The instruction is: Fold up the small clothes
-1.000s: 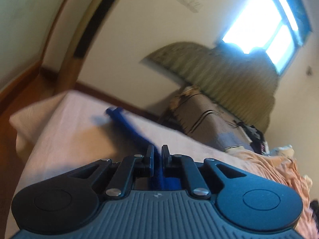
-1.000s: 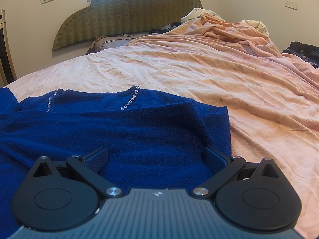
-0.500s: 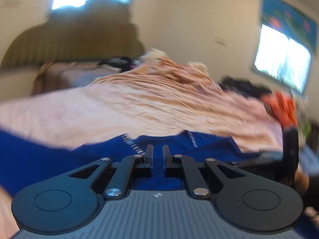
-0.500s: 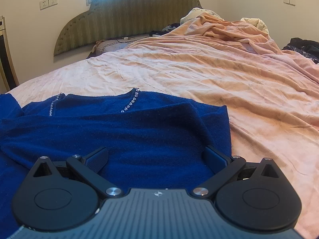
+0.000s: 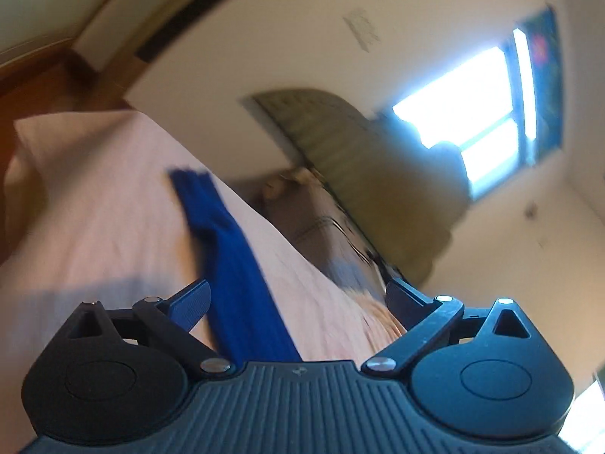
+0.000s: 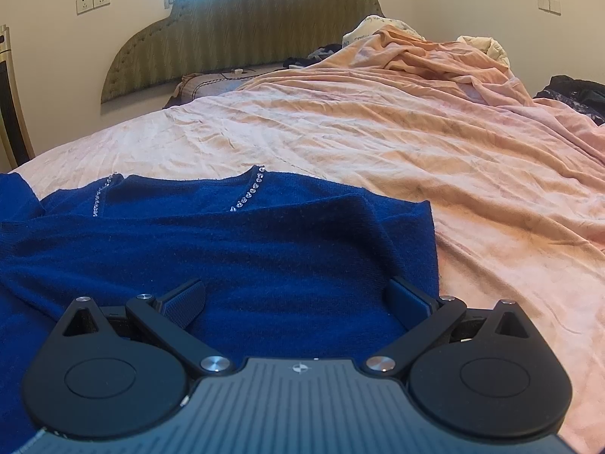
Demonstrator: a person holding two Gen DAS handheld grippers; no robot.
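A blue knit sweater with rhinestone trim at the neckline lies on the pink bed sheet, partly folded, in the right wrist view. My right gripper hovers just over its near part, open, with nothing between the fingers. In the tilted, blurred left wrist view, a long blue sleeve stretches away across the sheet. My left gripper is open, the sleeve running under the gap near its left finger, not held.
A green padded headboard stands at the far end of the bed, with a patterned pillow below it. Bunched bedding and dark clothes lie far right. A chair stands at the left.
My left gripper was shut on blue fabric, swung round over the sweater, and now stands open with the sleeve lying on the sheet. The right gripper stayed open, almost still.
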